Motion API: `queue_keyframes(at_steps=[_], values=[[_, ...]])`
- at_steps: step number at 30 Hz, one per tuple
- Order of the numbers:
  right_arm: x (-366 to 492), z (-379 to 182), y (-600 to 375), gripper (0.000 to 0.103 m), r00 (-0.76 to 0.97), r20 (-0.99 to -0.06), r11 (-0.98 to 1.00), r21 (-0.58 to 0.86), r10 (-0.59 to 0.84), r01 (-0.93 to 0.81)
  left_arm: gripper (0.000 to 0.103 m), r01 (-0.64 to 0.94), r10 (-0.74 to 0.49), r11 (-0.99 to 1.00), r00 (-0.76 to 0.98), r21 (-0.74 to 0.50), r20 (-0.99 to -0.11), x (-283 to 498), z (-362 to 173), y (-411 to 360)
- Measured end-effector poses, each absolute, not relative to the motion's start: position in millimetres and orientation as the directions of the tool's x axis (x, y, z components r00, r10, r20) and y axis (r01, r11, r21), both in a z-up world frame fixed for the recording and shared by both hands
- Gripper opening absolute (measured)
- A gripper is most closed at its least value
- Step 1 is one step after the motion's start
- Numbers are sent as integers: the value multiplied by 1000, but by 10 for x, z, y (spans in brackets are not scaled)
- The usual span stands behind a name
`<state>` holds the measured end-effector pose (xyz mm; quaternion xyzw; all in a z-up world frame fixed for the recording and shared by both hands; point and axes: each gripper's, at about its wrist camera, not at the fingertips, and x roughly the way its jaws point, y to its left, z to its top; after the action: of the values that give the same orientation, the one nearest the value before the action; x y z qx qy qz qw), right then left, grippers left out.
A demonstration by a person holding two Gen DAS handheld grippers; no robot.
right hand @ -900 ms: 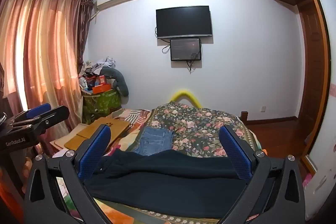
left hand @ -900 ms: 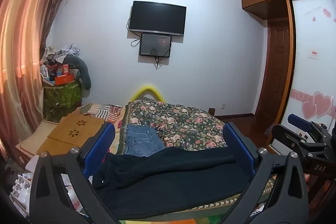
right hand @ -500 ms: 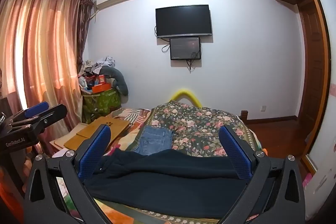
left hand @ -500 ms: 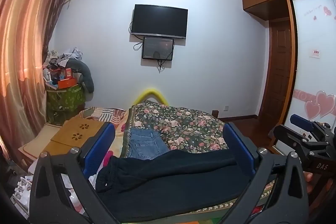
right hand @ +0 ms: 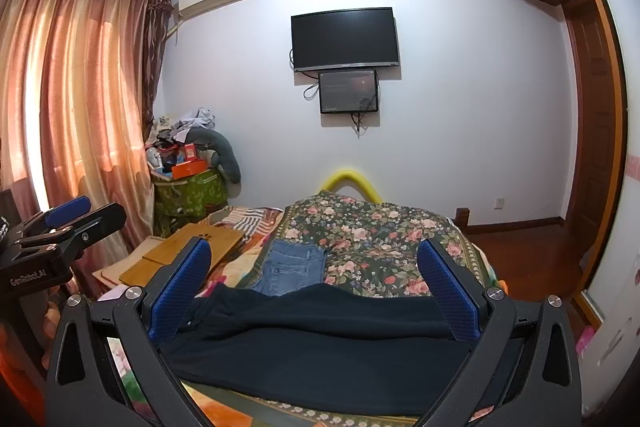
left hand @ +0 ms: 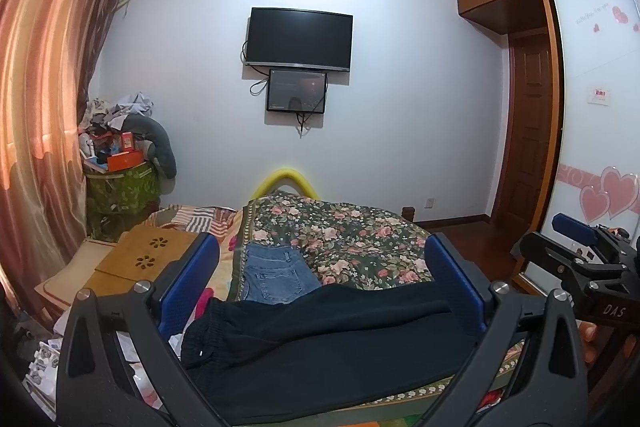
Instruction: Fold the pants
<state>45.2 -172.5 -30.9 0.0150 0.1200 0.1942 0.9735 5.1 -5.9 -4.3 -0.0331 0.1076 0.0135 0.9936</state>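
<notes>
Dark navy pants (left hand: 320,339) lie across the near edge of the floral bed cover (left hand: 344,239), waistband to the left. They also show in the right wrist view (right hand: 320,339). My left gripper (left hand: 320,283) is open and empty, held above and short of the pants. My right gripper (right hand: 314,279) is open and empty, likewise above the pants. The right gripper shows at the right edge of the left wrist view (left hand: 580,251). The left gripper shows at the left edge of the right wrist view (right hand: 60,227).
Folded blue jeans (left hand: 276,273) lie on the bed behind the dark pants. Wooden lap boards (left hand: 148,255) sit at the bed's left. A cluttered green bin (left hand: 120,187) stands by the curtain. A wardrobe and door are on the right.
The left gripper's view has shifted slightly, so the pants sit a bit lower and to the right in it. The right gripper has hardly moved. Both stay open.
</notes>
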Motion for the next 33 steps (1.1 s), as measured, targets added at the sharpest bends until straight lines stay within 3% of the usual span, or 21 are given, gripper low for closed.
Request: queue_keyframes(at_steps=[33], values=[[484,-333,-1772,103,898,-237,929,78,370,-362,103,-17,1,997,974,-71,-226,97,-69,4]])
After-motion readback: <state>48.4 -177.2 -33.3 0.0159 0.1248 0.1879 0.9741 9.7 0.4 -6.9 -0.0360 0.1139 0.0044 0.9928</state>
